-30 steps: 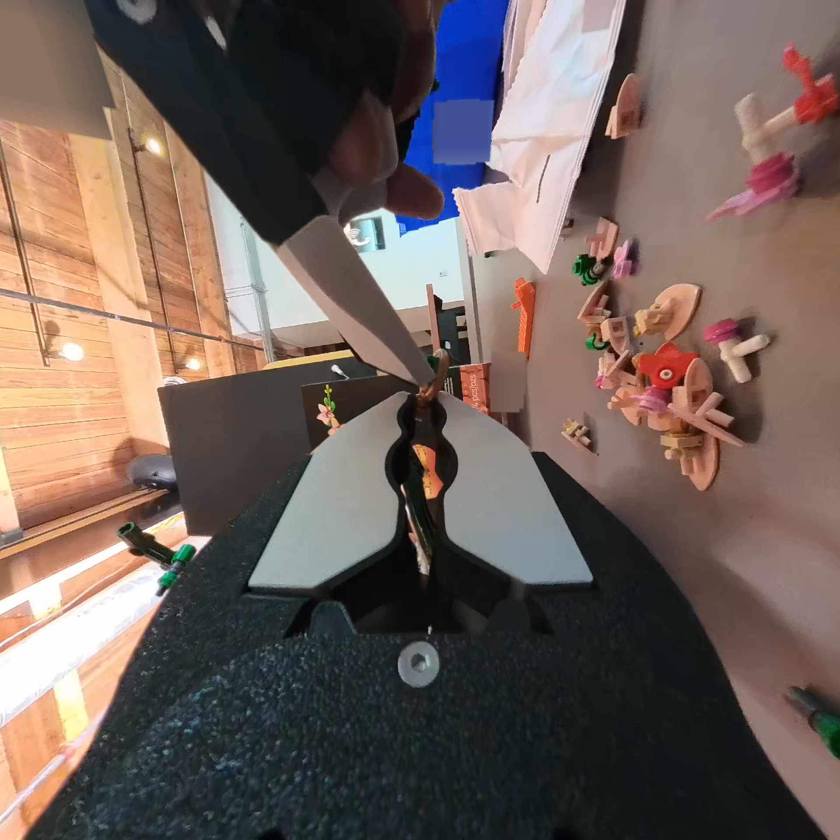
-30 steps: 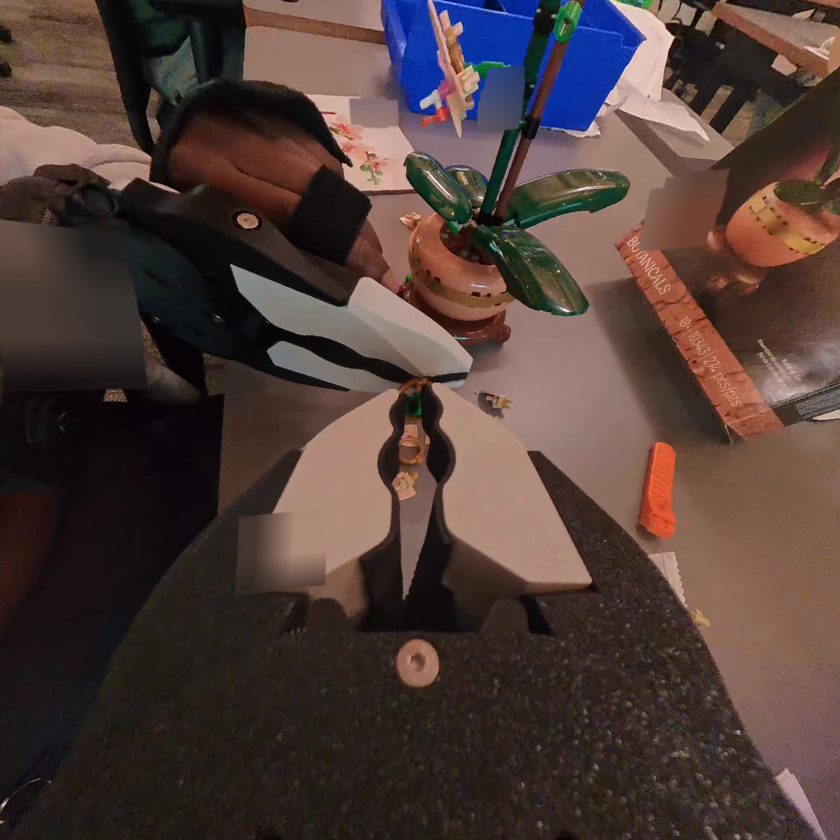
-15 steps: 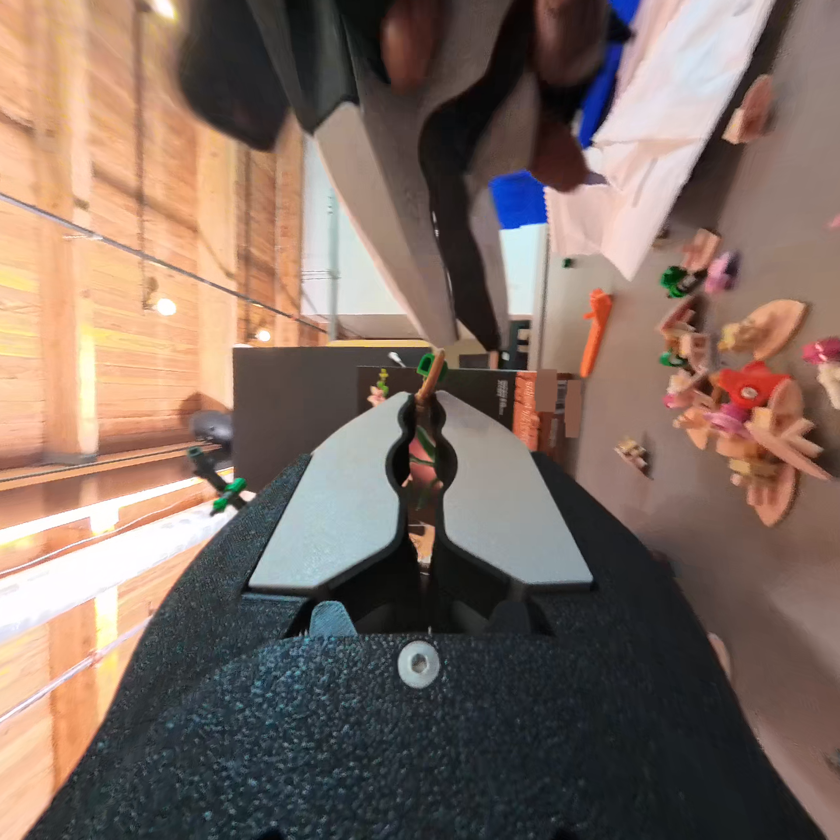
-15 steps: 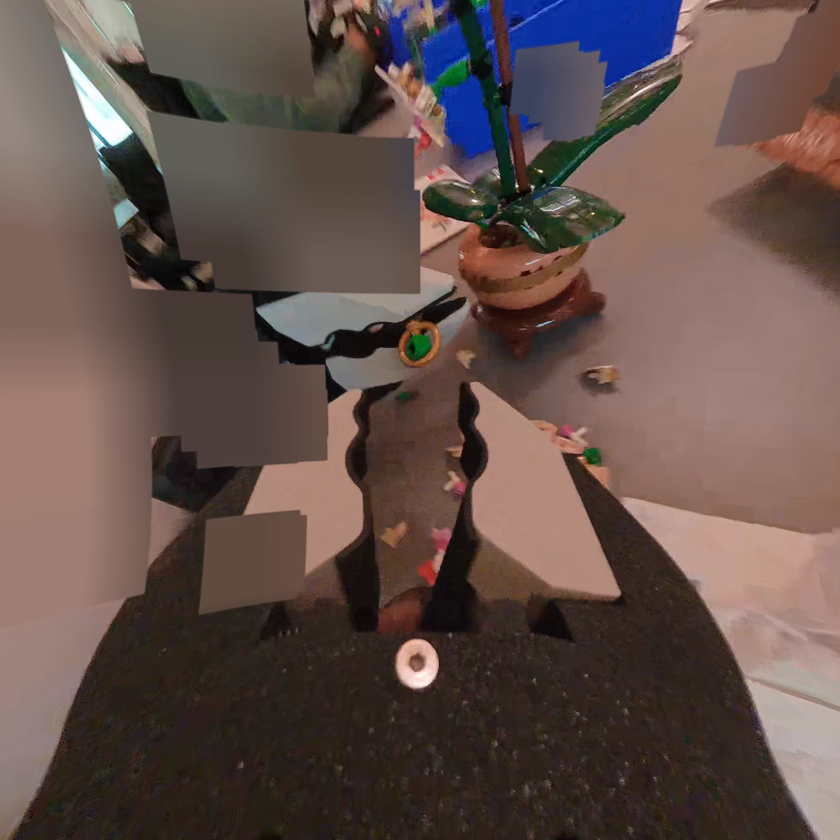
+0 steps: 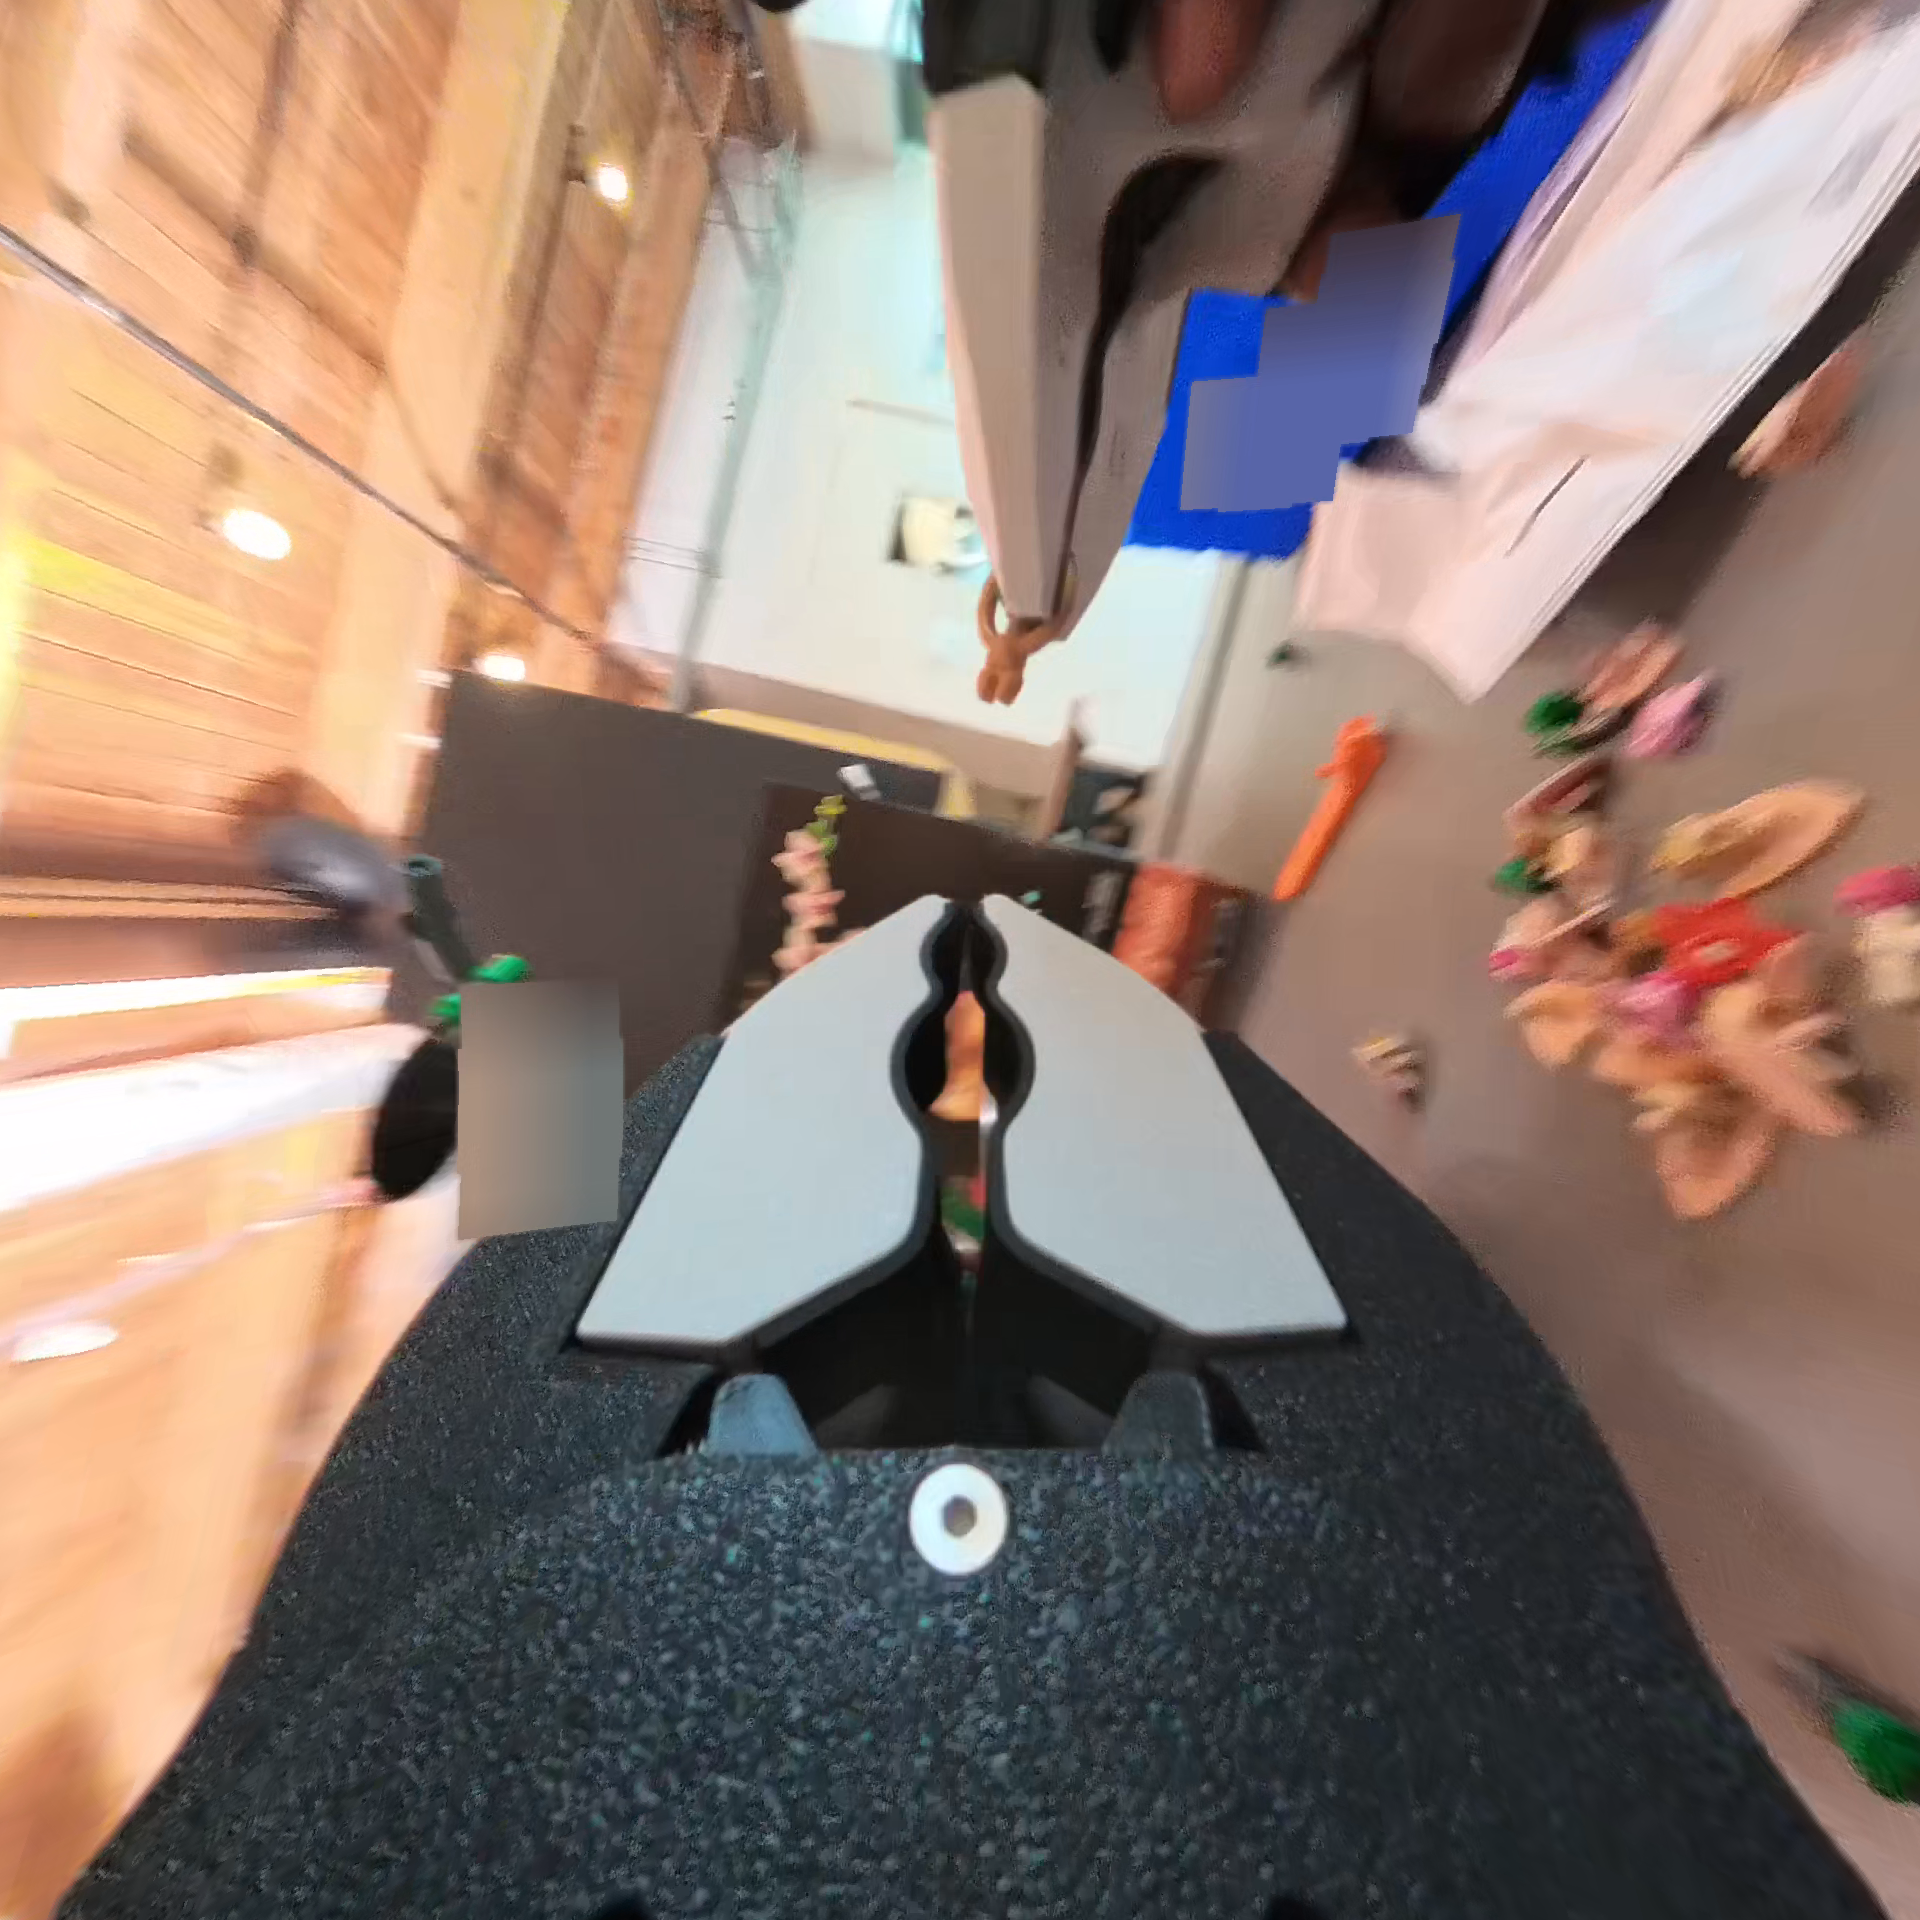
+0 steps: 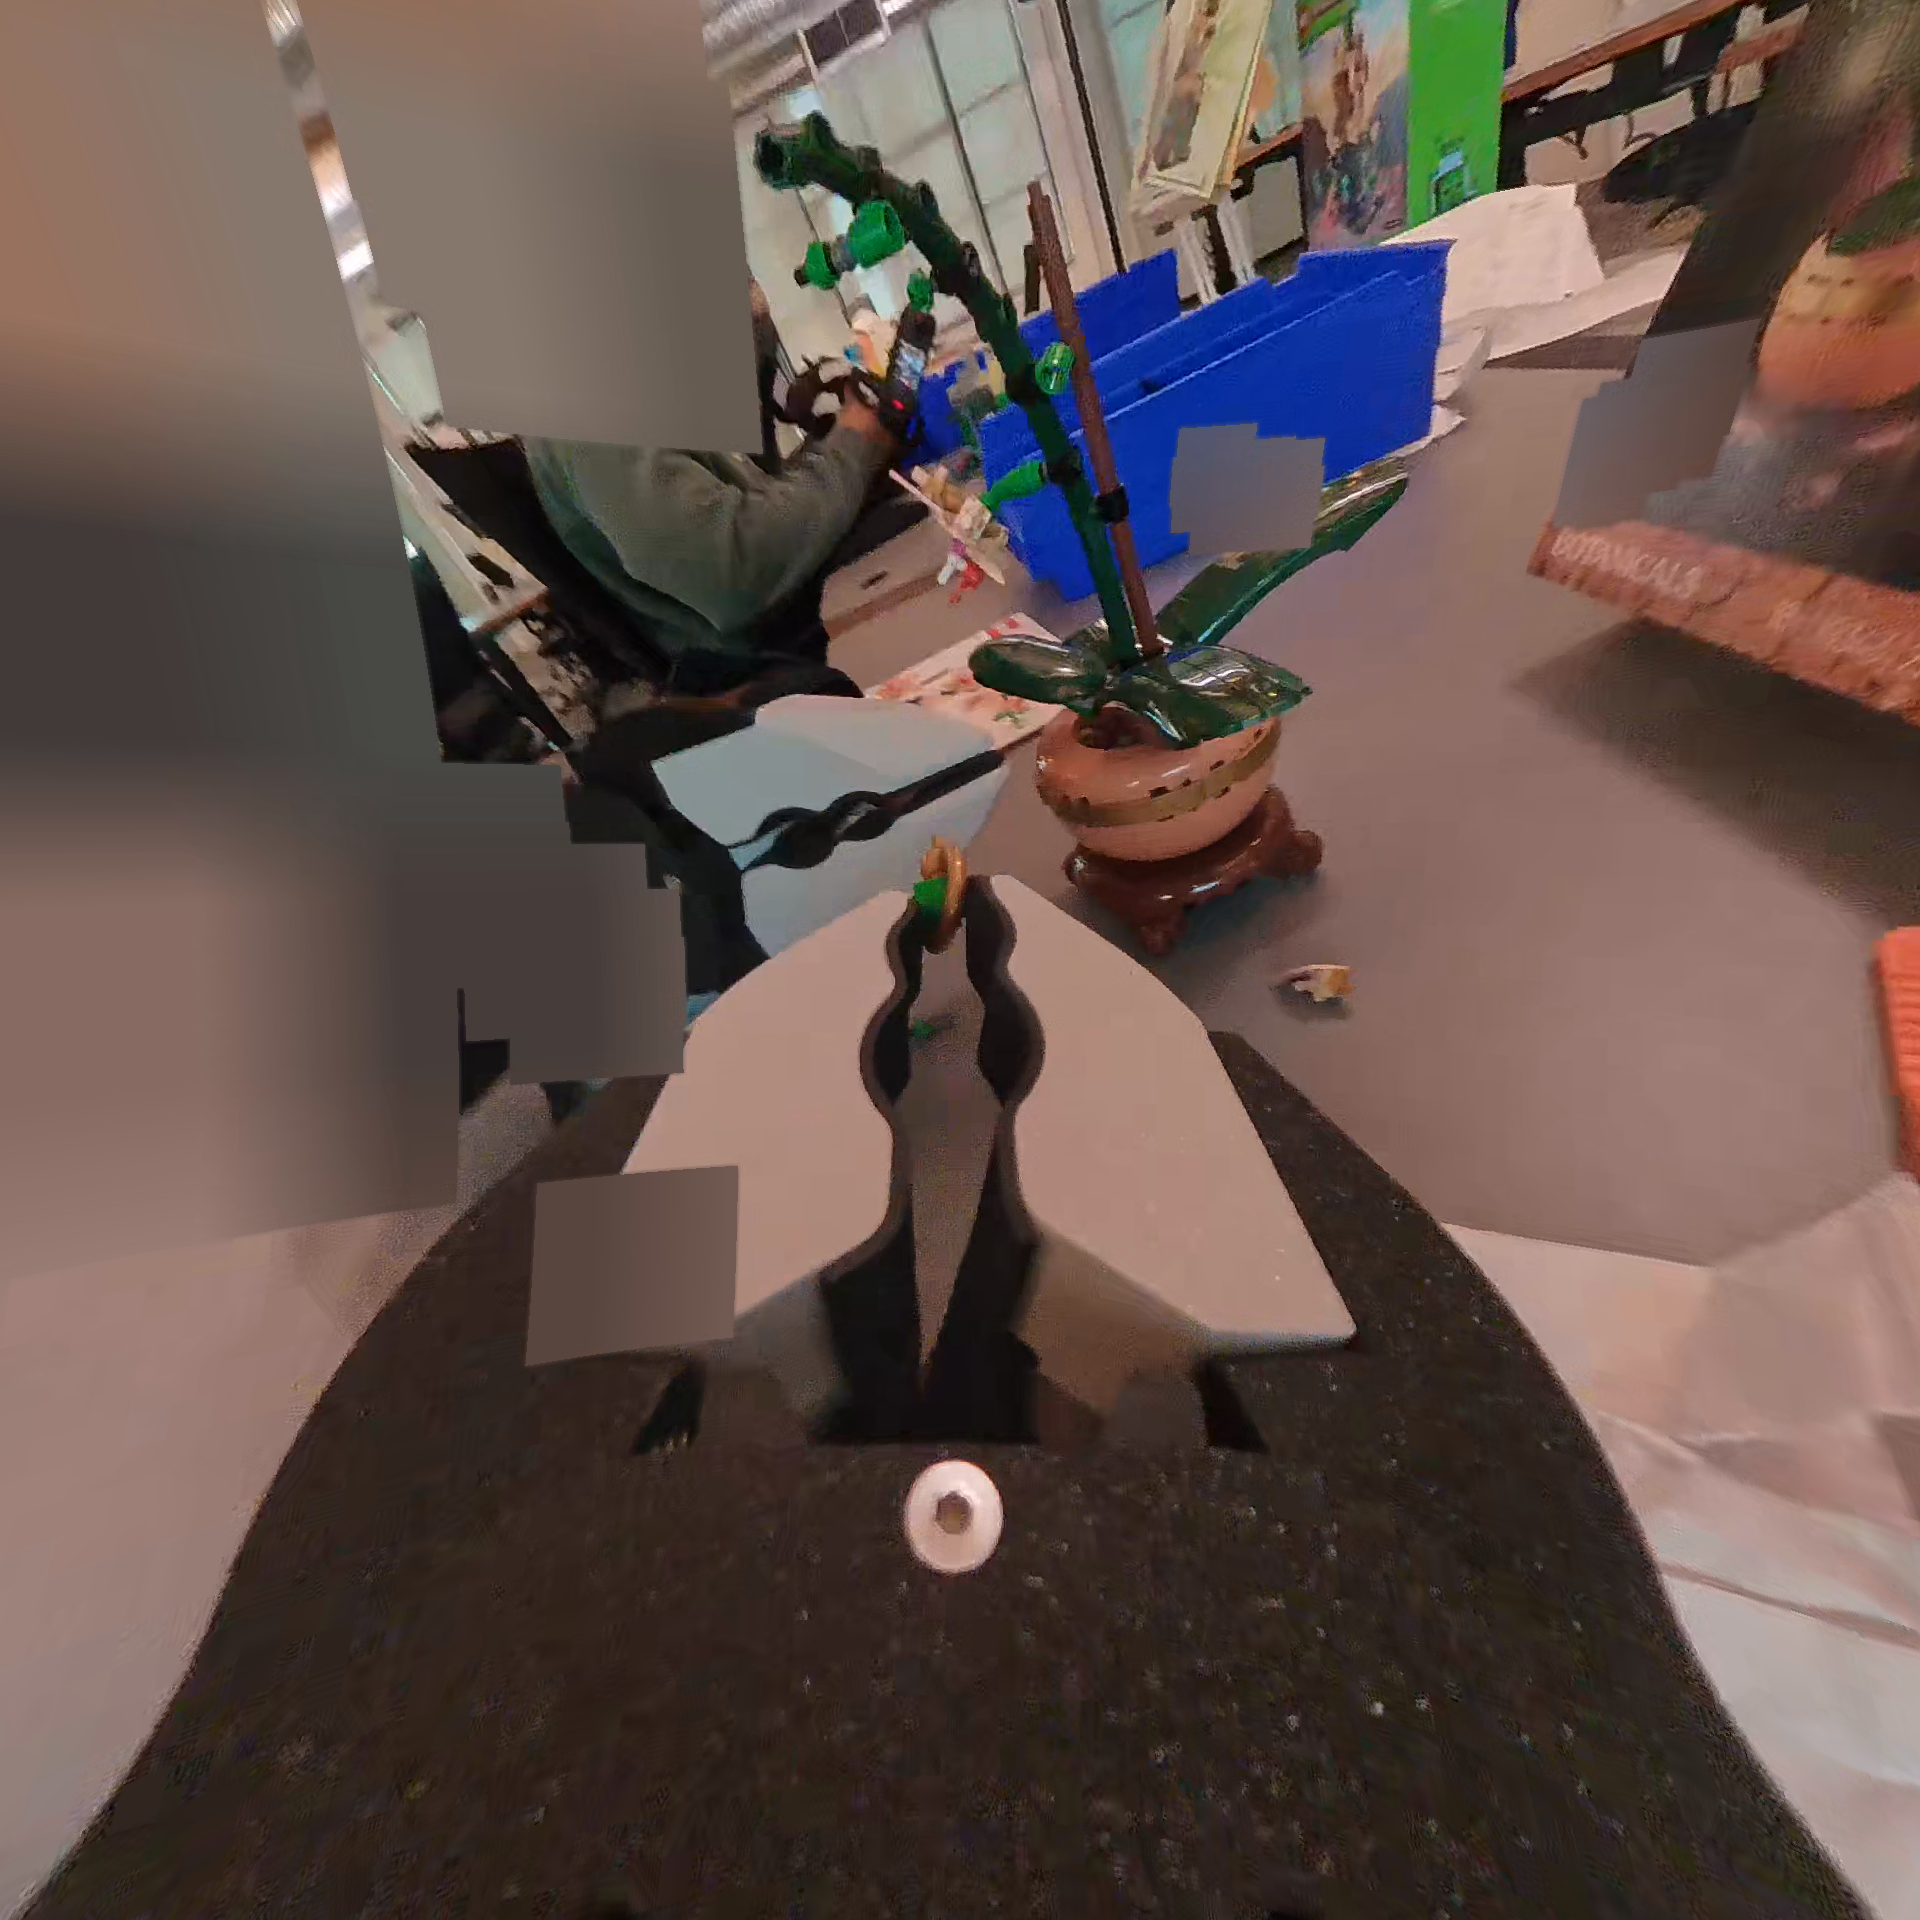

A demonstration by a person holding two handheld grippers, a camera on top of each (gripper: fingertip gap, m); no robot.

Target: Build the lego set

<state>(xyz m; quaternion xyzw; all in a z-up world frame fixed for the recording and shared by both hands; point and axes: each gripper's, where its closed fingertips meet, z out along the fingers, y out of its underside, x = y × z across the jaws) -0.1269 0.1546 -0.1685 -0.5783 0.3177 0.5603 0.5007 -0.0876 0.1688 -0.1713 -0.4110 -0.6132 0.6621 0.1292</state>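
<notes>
Right wrist view, catalogued left to right. Left gripper [image 6: 977, 779]: pale fingers pressed together along their wavy seam, nothing visible between them, lying sideways just beyond the camera's own tips. Right gripper [image 6: 961, 899]: fingers narrowed to a slim gap, nipping a tan ring piece [image 6: 943, 881] with a green stud [image 6: 928, 891] at the very tips. Lego orchid [image 6: 1164, 769]: beige pot on a brown stand, dark green leaves, a curved green stem [image 6: 935, 239] with bright green connectors and a brown stake beside it, standing on the grey table [image 6: 1507, 935] to the right of the grippers and well apart from them. Blue bin [image 6: 1268, 416]: behind the plant. Set box [image 6: 1766, 520]: far right.

Left wrist view, heavily blurred. Left gripper [image 5: 966, 914]: tips closed; something orange shows through the gap lower down, possibly background only. Right gripper [image 5: 1039, 582]: hanging from above, the tan ring piece [image 5: 1003, 649] at its tips. Orange brick separator [image 5: 1330, 810] and a loose pile of pink, tan and red flower parts [image 5: 1683, 987] on the table at right.

Step in hand, by judgement: the small ring sub-assembly sits in the right tongs alone, between pick-up and fitting. Next move calls for carrying it to a stem connector, lining it up square, and pressing gently while the plant is steadied.
</notes>
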